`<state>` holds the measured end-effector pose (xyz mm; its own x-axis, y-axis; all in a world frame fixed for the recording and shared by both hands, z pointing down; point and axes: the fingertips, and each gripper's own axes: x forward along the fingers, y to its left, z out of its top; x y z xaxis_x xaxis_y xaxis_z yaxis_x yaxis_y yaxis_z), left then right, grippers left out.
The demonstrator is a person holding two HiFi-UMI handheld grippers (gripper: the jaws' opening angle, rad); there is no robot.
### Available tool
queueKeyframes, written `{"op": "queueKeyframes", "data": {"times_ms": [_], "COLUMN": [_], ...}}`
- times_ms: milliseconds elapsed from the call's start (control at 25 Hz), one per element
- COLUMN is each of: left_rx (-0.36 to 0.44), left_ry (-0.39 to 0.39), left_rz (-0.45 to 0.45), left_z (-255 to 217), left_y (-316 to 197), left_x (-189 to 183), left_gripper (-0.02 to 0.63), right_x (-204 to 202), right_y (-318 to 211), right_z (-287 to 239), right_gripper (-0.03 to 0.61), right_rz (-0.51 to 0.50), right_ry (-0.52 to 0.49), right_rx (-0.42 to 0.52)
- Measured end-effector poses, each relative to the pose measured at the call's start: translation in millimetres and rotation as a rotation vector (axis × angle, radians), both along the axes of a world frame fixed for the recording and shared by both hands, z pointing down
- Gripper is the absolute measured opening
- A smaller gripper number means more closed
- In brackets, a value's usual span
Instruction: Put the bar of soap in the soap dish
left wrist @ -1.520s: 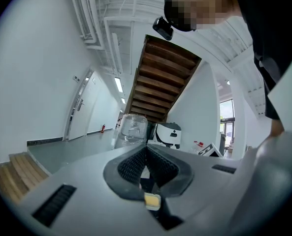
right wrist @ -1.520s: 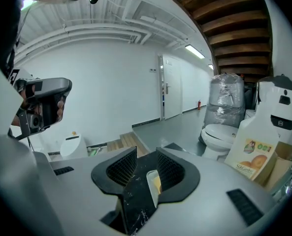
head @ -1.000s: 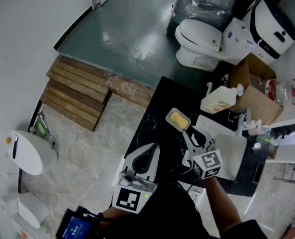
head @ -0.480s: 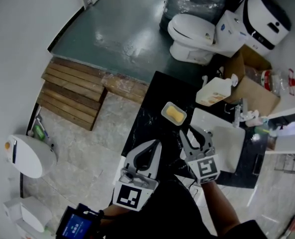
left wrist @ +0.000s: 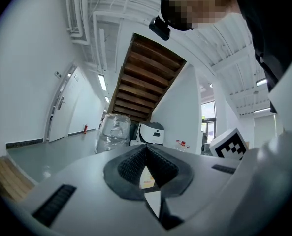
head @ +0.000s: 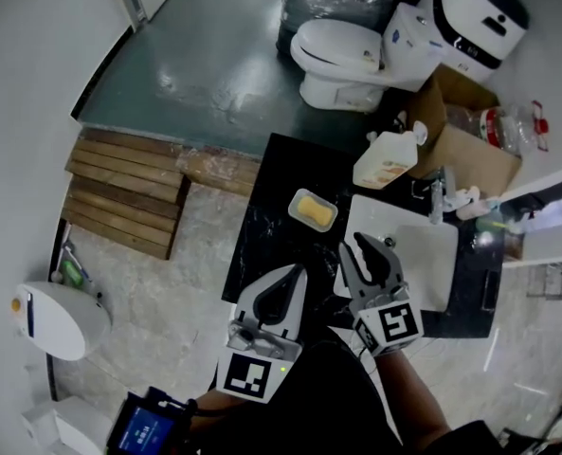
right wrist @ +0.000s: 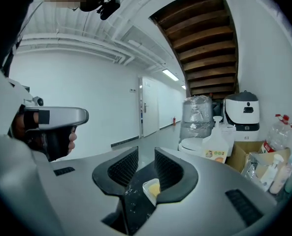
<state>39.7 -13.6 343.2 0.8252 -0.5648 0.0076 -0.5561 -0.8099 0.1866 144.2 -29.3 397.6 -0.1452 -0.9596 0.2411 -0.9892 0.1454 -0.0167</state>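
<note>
Looking at the head view, I see the soap lying in the dish on the counter, left of the sink. The job looks done. In the left gripper view, the left gripper has its fingers pressed together on nothing. In the right gripper view, the right gripper has its fingers spread and empty, with the dish farther off beyond them. If I dip forward, I could bump the dish and the soap might slide out.

Yellow soap, perhaps translucent dish
</note>
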Motion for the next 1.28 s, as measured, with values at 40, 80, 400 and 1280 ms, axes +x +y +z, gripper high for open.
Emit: {"op": "queueKeyframes", "data": {"times_ms": [40,80,400,1280], "left_rx": [-0.002,-0.004,-0.014,0.019], "left_ry": [0.001,0.002,0.032,0.040], "left_rz": [0.011,0.019,0.070,0.158], "left_z": [-0.2,-0.4,-2.9,-9.9], "left_y": [1.1,1.7,7.4,12.1], "left_x": [2.9,5.1,23.7,47.8], "left_gripper": [0.000,0.000,0.000,0.000], "right_x": [2.3,4.1,4.1,-0.9], "right_y": [2.4,4.8,30.4,60.8], "right_z": [-4.9,-9.8,-31.3,-48.8], "right_gripper": [0.109,0.109,0.109,0.048], "right_rz": [0.020,0.037,0.094,0.185], "right_ry": [0.000,0.001,0.001,0.008], "right_rx": [0.015,0.030,0.087,0.196]}}
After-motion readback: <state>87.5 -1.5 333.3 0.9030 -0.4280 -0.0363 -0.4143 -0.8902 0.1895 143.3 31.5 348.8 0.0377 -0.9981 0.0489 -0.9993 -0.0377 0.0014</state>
